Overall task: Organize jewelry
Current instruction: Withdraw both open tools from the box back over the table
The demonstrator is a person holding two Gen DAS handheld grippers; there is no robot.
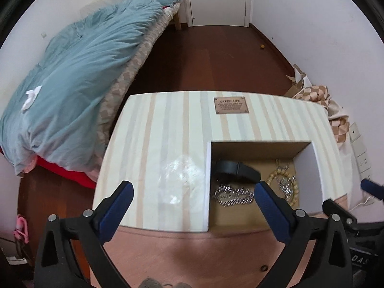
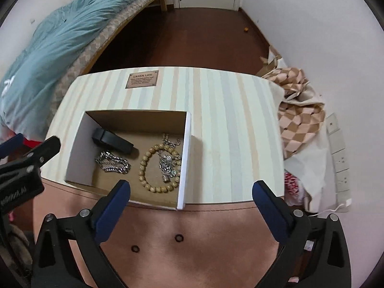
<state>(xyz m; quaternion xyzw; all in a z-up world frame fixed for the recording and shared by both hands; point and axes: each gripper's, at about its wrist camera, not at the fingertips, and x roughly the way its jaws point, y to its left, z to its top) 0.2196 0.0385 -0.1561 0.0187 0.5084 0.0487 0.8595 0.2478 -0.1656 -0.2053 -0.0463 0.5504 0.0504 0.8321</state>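
Note:
An open cardboard box (image 2: 79,141) (image 1: 319,168) stands on a striped storage box top (image 2: 228,132) (image 1: 156,144). Inside lie a black clip-like case (image 2: 112,140) (image 1: 236,168), a silver chain (image 2: 112,163) (image 1: 234,195), a wooden bead bracelet (image 2: 153,187) (image 1: 296,192) and a silver pendant necklace (image 2: 168,162) (image 1: 284,184) lying across the bracelet. My left gripper (image 1: 194,188) is open and empty, hovering over the striped top at the box's left wall. My right gripper (image 2: 192,187) is open and empty, above the box's near right corner.
A bed with a teal duvet (image 1: 79,76) (image 2: 48,48) is at the left. A checkered cloth bag (image 2: 300,120) (image 1: 336,120) lies right of the striped box by the wall. Brown floor and a white door (image 1: 216,0) lie beyond. Two small black rings (image 2: 178,237) sit on the pink front surface.

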